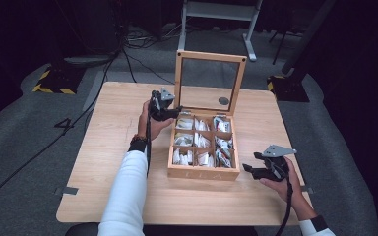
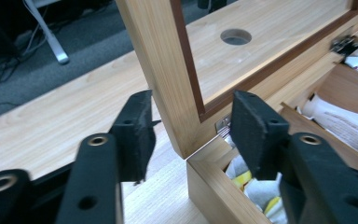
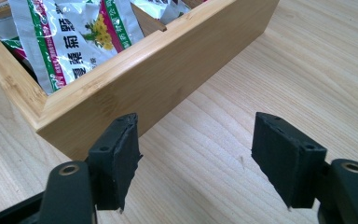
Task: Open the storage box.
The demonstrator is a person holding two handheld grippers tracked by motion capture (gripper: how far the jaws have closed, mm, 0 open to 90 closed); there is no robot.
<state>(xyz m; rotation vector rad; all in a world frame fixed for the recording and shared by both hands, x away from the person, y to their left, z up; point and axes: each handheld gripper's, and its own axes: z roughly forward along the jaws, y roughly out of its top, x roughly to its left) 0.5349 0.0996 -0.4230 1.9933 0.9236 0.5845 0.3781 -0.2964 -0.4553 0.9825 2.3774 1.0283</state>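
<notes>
A wooden tea box (image 1: 203, 172) stands mid-table, its compartments holding several sachets (image 1: 200, 142). Its glass-paned lid (image 1: 178, 81) is raised upright. My left gripper (image 1: 176, 110) is at the lid's lower left corner. In the left gripper view this gripper (image 2: 193, 133) is open, its pads on either side of the lid's frame (image 2: 163, 70) just above the box's back corner (image 2: 209, 184). My right gripper (image 1: 248, 168) is low beside the box's front right corner. It (image 3: 196, 158) is open over bare table, its left pad near the box wall (image 3: 158, 79). Printed sachets (image 3: 74, 37) poke above that wall.
The wooden table (image 1: 113, 147) has a round hole (image 1: 223, 101) behind the box, seen through the lid's pane and again as the hole (image 2: 236, 36) in the left gripper view. A white desk frame (image 1: 248, 34) and cables (image 1: 133, 44) lie on the grey floor beyond.
</notes>
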